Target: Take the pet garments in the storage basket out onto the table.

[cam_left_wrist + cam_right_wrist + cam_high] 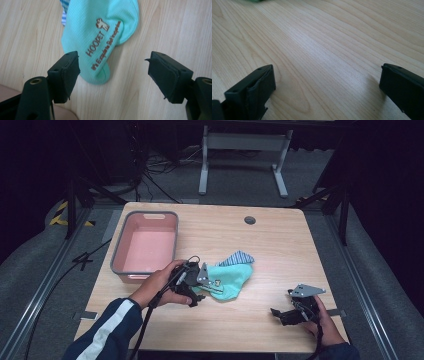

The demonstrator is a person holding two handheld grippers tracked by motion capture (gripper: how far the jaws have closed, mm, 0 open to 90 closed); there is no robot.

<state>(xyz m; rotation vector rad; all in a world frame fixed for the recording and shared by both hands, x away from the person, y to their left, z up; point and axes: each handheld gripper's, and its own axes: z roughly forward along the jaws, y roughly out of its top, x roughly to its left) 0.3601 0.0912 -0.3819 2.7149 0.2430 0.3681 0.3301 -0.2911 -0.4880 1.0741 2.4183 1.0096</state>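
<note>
Sock: we see a mint-green sock (231, 281) lying flat near the middle of the wooden table (280, 250), with brown lettering reading "HOOPET" in the left gripper view (100, 40).
Striped cloth: a blue-and-white striped piece (239, 258) pokes out from under the sock's far edge; we cannot tell what it is.
Tub: a pink tub with a grey rim (146, 245) stands at the table's left side, just beyond the left hand.
Left gripper: our left gripper (200, 282) sits at the sock's near-left edge; in its own view (113, 72) the jaws stand wide apart, one on each side of the sock's tip, gripping nothing.
Left hand: it (160, 282) wraps the gripper's body, with a dark sleeve striped white behind it.
Right gripper: our right gripper (295, 310) rests low over bare wood near the table's front right, well apart from the sock; its own view (327, 82) shows the jaws spread wide and empty.
</note>
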